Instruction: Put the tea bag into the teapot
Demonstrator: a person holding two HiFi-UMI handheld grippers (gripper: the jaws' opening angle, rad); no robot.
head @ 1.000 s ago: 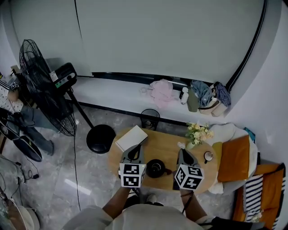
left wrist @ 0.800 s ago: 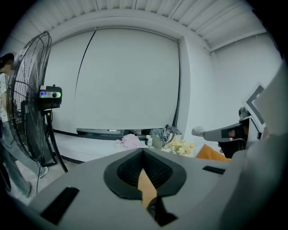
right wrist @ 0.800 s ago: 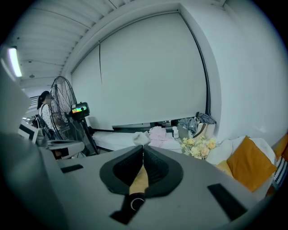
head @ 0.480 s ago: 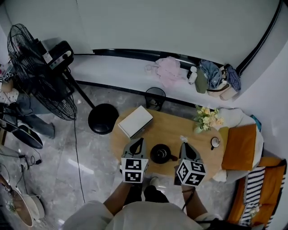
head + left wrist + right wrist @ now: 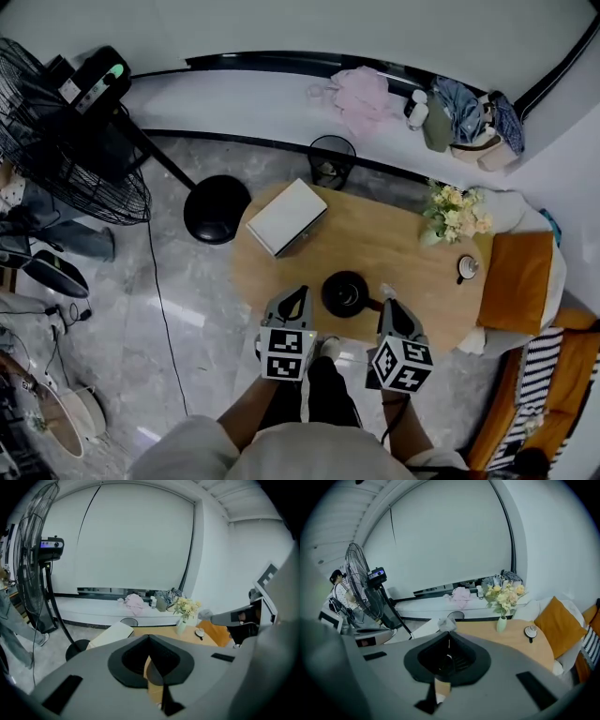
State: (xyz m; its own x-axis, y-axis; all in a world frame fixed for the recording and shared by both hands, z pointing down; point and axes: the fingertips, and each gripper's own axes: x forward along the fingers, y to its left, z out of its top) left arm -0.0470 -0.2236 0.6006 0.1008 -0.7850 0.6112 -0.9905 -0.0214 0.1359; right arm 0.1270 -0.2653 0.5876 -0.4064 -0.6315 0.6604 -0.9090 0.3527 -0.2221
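A black teapot (image 5: 345, 292) stands near the front edge of the oval wooden table (image 5: 375, 239). My right gripper (image 5: 388, 300) is just right of it, shut on a small pale tea bag (image 5: 385, 290) that pokes out past the tips. In the right gripper view the tea bag (image 5: 446, 624) sits at the shut jaw tips (image 5: 449, 633), its string runs back between them and its paper tag (image 5: 442, 686) hangs below. My left gripper (image 5: 298, 292) is just left of the teapot, shut and holding nothing (image 5: 149, 637). Both gripper views hide the teapot.
A white box (image 5: 287, 217) lies at the table's far left. A vase of flowers (image 5: 448, 211) and a small cup (image 5: 467, 269) stand at its right. A bin (image 5: 333, 155), a fan base (image 5: 217, 209) and an orange cushion (image 5: 516, 281) surround the table.
The head view has tilted down, so the table sits higher in the picture. Both grippers have drawn back towards me; their tips now lie beside the teapot rather than past it.
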